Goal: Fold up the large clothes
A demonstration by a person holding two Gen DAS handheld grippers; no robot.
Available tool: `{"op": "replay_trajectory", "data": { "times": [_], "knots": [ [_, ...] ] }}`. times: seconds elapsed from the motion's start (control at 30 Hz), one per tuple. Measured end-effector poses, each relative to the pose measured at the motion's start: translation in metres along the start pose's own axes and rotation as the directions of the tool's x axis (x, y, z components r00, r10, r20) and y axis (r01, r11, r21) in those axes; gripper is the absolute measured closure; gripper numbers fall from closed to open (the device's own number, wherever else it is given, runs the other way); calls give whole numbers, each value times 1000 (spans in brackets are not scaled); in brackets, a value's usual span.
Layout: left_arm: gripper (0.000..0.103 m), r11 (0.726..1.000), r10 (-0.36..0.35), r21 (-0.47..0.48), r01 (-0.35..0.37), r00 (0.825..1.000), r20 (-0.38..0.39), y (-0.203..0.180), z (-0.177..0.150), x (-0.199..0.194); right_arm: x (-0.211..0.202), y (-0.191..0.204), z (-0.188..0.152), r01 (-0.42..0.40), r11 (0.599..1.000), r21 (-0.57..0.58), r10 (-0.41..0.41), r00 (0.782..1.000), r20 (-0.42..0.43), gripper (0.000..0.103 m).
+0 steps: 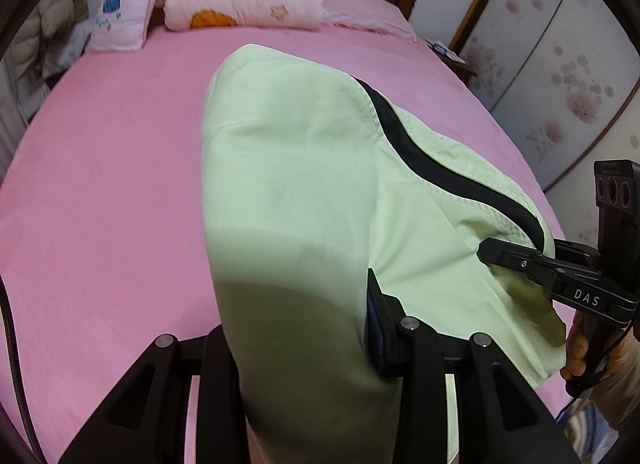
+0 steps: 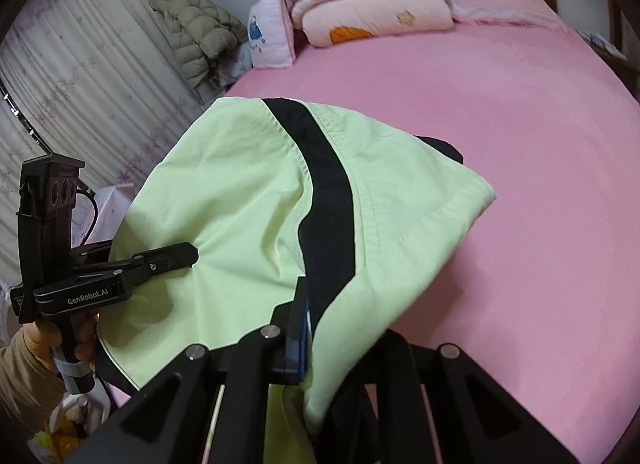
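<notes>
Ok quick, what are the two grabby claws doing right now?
Left gripper: shut on the green garment.
Right gripper: shut on the same garment, at another spot.

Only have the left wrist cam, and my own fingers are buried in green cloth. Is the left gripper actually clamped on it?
Observer: Yes. From the right wrist cam, the left gripper pinches the green garment, and creases fan out from the pinch.
Operator: And the right side's own grip?
Observer: Cloth runs between the fingers of the right gripper, against its blue pad. The black stripe leads straight into that grip.
Operator: Far end of the garment?
Observer: A folded corner sticks out over the pink sheet. I cannot tell whether it touches.
</notes>
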State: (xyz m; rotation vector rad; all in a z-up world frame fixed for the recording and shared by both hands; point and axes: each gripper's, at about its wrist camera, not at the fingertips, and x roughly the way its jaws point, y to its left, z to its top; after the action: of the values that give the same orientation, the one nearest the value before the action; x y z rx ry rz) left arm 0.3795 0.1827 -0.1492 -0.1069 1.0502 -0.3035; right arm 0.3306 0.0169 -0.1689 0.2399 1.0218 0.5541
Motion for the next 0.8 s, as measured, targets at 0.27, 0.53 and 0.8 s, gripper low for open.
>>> {"op": "replay_trajectory", "data": {
  "times": [0.27,0.53,0.8],
  "knots": [
    [68,1000,0,26,-1,999,45,118,53,86,106,-8,65,66,998,-2,-66,995,73,92],
    [43,999,45,6,-45,998,-36,165,46,179,204,-38,60,178,984,-4,-178,983,-39,85],
    [0,964,263,33,-264,965,21,159,32,168,207,-55,45,272,958,84,-267,961,-71,39]
  ]
}}
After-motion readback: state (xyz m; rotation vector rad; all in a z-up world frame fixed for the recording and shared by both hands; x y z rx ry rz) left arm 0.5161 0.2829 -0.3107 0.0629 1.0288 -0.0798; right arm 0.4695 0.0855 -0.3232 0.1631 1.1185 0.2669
